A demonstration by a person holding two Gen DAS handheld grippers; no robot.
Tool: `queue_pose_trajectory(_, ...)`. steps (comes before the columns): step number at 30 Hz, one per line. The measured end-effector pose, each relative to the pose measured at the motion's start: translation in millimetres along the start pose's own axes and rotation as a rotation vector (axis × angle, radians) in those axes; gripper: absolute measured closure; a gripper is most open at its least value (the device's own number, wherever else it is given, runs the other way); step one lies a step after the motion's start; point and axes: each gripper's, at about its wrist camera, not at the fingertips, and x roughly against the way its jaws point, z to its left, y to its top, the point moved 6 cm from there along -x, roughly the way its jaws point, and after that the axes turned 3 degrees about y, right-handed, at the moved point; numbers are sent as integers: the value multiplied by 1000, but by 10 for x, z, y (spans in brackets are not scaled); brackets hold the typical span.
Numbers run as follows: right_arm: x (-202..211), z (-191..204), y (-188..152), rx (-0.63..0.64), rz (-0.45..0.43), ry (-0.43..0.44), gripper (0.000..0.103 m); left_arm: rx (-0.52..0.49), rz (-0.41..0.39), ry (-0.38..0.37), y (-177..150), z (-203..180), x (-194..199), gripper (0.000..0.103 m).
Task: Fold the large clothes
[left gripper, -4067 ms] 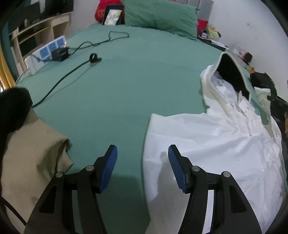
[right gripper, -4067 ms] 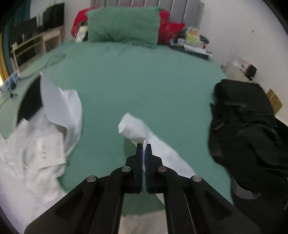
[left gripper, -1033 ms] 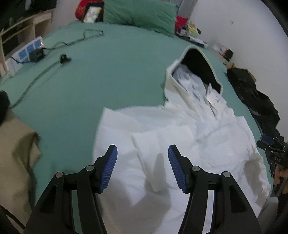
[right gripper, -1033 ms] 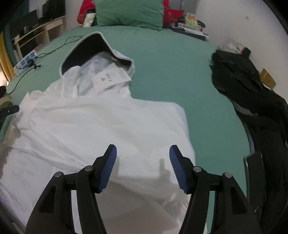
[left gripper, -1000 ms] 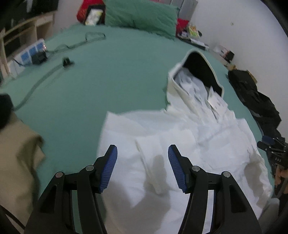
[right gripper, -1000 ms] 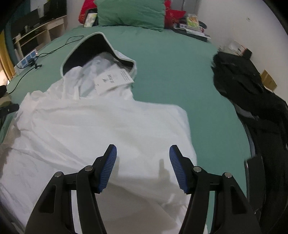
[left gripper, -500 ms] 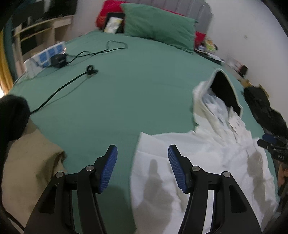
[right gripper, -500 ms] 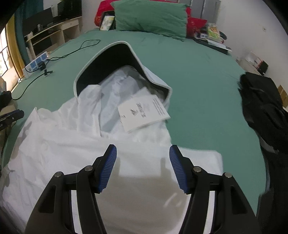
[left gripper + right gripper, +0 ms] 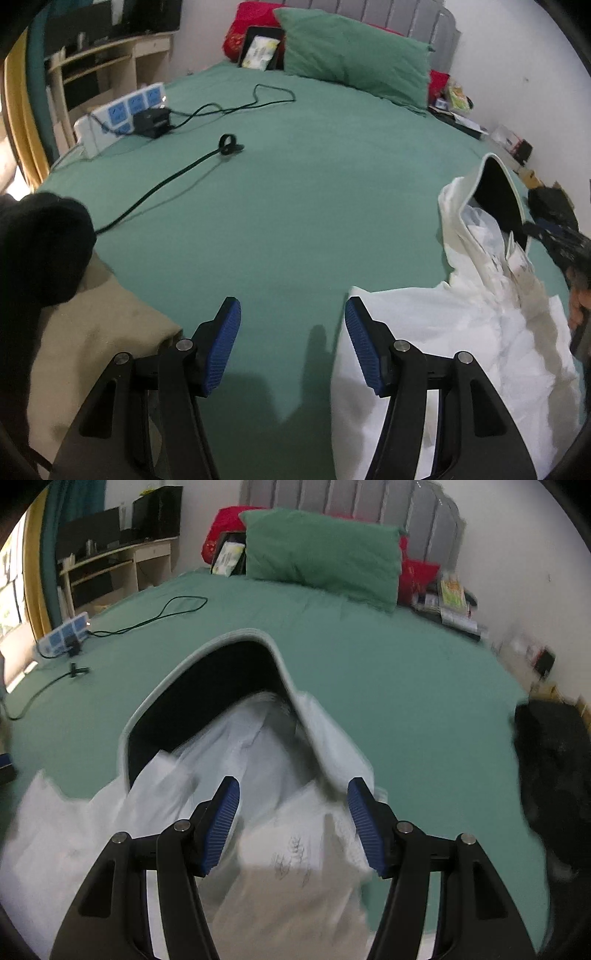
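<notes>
A white hooded jacket (image 9: pixel 461 332) lies on the green bed (image 9: pixel 295 206), its dark-lined hood (image 9: pixel 207 686) pointing toward the pillows. A paper tag (image 9: pixel 284 849) lies near its collar. My left gripper (image 9: pixel 291 343) is open and empty, low over the bed at the jacket's left edge. My right gripper (image 9: pixel 291 823) is open and empty, just above the collar and hood opening; this view is blurred. The right gripper also shows in the left wrist view (image 9: pixel 561 240) at the far right edge.
A tan cloth (image 9: pixel 92 343) and a black garment (image 9: pixel 40 240) lie at the bed's near left. A power strip (image 9: pixel 118 114), black adapter and cable (image 9: pixel 166 181) lie at far left. A green pillow (image 9: pixel 321 554) is at the head. A black bag (image 9: pixel 554 768) sits right.
Both grippers have moved toward the head of the bed. The left now looks past the jacket's left edge; the right has closed in on the hood. Both stay open.
</notes>
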Motion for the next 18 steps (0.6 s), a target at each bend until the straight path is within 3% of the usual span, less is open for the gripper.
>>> queue_pose_trajectory(5,-268,29,368,67,-30,-31,42,20,20,-23,3,14,-3,41)
queue_pose_trajectory(8,-447,115,471,102,-14,53,43,3,32,-32,-16,-37,-3,41)
queue_pose_trajectory(9,-492,140,468,110,-8,82,63,-3,36,-33,-24,-54,-2,41)
queue_pose_trajectory(10,-533,167,448,123,5,97,93,-7,39,-34,-31,-64,-1,41)
queue_pose_trajectory(11,-572,199,401,147,31,100,98,-9,41,-35,-37,-79,1,41)
queue_pose_trajectory(18,-164,308,-186,375,89,114,100,-4,44,-61,-30,-102,50,41)
